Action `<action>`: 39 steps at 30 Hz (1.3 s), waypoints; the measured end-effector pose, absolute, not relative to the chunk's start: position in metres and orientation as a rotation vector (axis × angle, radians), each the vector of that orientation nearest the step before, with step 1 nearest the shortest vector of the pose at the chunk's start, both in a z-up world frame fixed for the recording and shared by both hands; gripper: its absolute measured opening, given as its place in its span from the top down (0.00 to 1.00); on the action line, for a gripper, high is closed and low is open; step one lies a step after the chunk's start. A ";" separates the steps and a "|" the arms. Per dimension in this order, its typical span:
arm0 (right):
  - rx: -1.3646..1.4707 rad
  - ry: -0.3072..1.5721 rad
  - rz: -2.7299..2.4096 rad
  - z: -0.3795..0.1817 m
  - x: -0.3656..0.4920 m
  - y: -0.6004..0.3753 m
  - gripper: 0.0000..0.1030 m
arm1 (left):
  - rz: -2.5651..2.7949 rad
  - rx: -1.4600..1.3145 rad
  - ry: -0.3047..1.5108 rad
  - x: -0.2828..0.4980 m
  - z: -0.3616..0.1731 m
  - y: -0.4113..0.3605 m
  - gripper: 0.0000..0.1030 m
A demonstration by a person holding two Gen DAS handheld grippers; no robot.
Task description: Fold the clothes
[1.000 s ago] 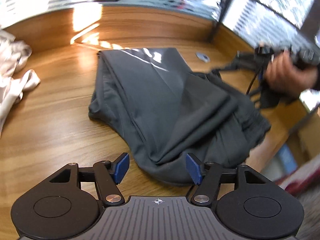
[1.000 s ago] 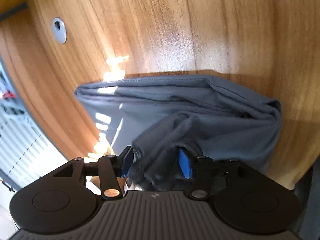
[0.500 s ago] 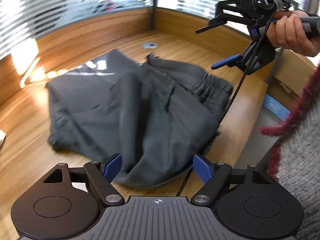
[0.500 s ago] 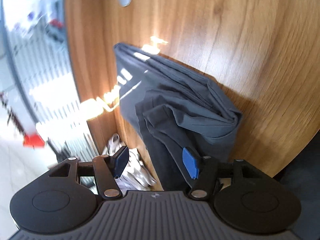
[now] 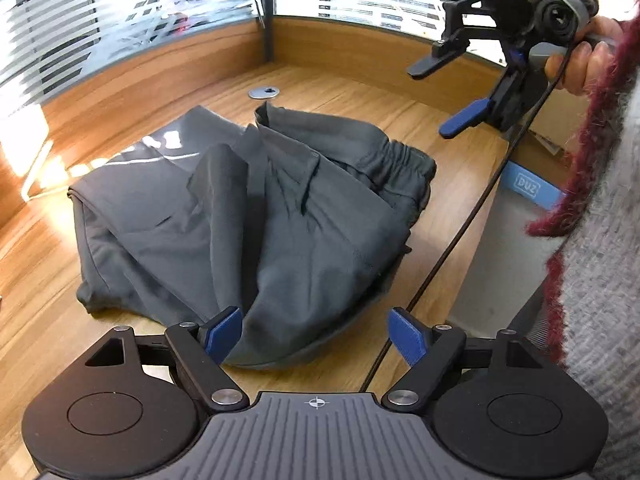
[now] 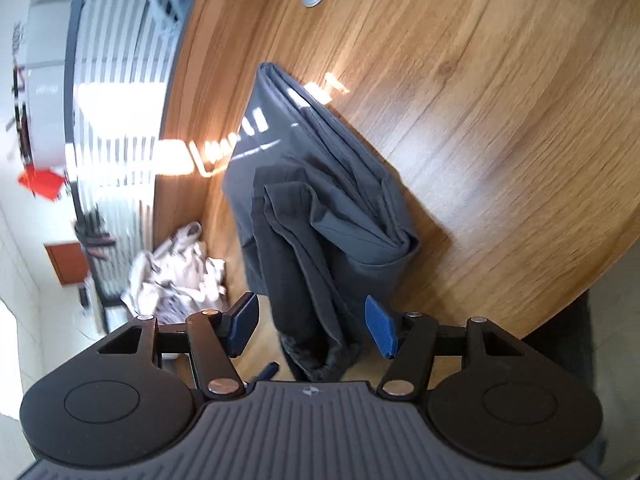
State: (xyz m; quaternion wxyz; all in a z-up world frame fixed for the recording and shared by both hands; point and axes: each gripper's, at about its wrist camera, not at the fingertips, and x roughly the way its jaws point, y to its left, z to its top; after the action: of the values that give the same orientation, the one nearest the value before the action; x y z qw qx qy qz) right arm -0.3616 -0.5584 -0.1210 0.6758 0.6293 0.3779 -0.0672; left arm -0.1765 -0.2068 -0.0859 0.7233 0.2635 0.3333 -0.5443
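Dark grey trousers lie loosely folded on the wooden desk, elastic waistband toward the right edge. My left gripper hovers open over their near edge, and its blue pads do not touch the cloth. A hand holds my right gripper open in the air, up and to the right of the trousers. In the right wrist view the right gripper is open above the trousers, with nothing held.
A metal cable grommet sits behind the trousers. A crumpled white cloth lies by the glass partition. A black cable hangs from the right gripper across the desk's right edge. A grey and red sleeve fills the right side.
The right gripper let go of the trousers' fabric and rose up and away from them. The left gripper's jaws spread wider, and it swung round the trousers' near edge toward the waistband side.
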 end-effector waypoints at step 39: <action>0.646 1.021 0.016 -0.114 -0.244 -0.528 0.37 | -0.736 -0.109 0.996 -0.077 -0.072 -0.165 0.41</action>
State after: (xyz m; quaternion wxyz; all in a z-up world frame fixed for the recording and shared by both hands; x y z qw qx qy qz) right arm -0.2443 -0.5277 -0.1140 0.8231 0.3035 0.4798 0.0077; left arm -0.0767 -0.1653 -0.0718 0.8128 -0.0513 0.4667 -0.3449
